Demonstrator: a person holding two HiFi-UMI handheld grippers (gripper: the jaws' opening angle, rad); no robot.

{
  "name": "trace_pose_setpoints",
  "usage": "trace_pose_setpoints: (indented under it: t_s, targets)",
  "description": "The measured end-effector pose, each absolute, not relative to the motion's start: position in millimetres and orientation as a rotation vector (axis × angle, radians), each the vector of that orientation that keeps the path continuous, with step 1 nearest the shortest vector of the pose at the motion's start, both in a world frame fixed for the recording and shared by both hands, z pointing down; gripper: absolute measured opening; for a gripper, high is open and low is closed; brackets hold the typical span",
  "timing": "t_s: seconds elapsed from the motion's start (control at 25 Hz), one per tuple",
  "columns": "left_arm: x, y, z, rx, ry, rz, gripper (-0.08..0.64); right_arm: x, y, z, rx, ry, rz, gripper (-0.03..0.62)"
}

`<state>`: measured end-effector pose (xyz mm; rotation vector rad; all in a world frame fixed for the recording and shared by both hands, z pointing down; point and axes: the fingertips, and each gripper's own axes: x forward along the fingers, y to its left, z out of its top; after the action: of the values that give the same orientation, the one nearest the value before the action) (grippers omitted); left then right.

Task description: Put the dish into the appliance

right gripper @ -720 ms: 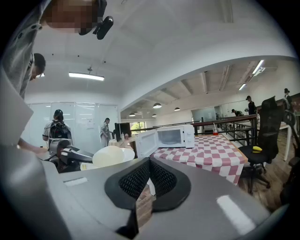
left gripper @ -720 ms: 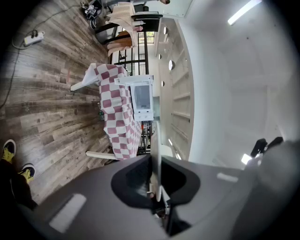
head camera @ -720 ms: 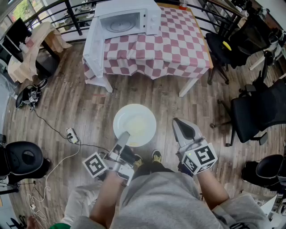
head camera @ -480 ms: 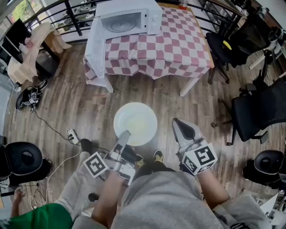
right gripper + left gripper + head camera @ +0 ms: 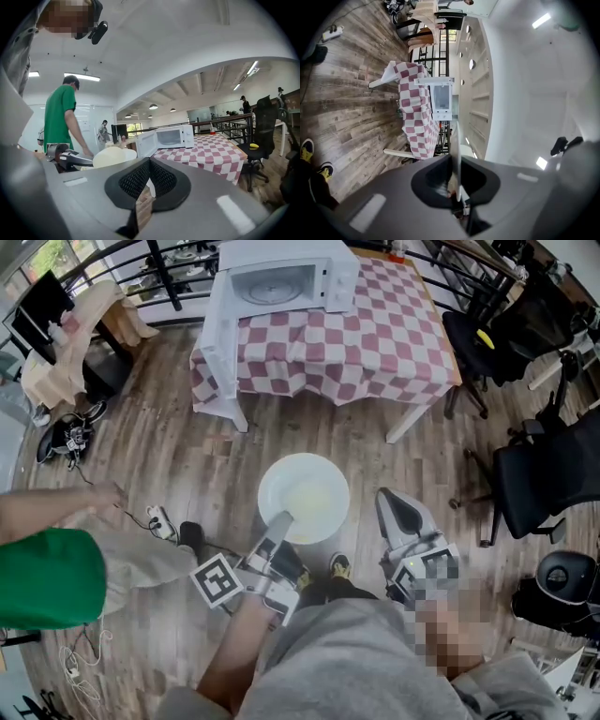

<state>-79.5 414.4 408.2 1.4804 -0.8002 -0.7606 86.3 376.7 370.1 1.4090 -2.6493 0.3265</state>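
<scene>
Two grippers: left gripper (image 5: 279, 524) is clenched on the near rim of the dish (image 5: 303, 495); right gripper (image 5: 398, 514) is pinched closed on nothing, just beside the dish.
Dish place: held in the air over the wood floor (image 5: 169, 456), right in front of us, well apart from the tabletop (image 5: 375, 334).
Appliance: microwave (image 5: 281, 277) sits at the far left corner of the checkered tabletop, door (image 5: 217, 338) swung open, inside looks empty.
Done so far: we judge the grasp is made and the door is already open.
Left to do: carry the dish over to the tabletop, slide it through the opening, let go; we'd call it early to midway.
Dish facing: hollow side up, roughly level, sticking out from the jaws forward toward the microwave.
Long axis: none we can name, it's round; from the left gripper view it reads as a thin edge-on line between the jaws.
Bystander: person in a green shirt (image 5: 42, 577) at our left, near but clear of the dish.
</scene>
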Motion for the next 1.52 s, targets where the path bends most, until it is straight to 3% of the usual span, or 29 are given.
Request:
trace_pose_setpoints:
  t_s: [0.8, 1.52]
  targets:
    - [-92.6, 421.3, 409.1, 1.499, -0.795, -0.738, 0.026, 73.8, 392.1, 367.5, 1.415, -2.668, 0.251, -0.002]
    - [-85.7, 332.7, 412.9, 1.481, -0.834, -0.758, 0.026, 78.8, 294.4, 378.5, 1.338, -2.687, 0.24, -0.002]
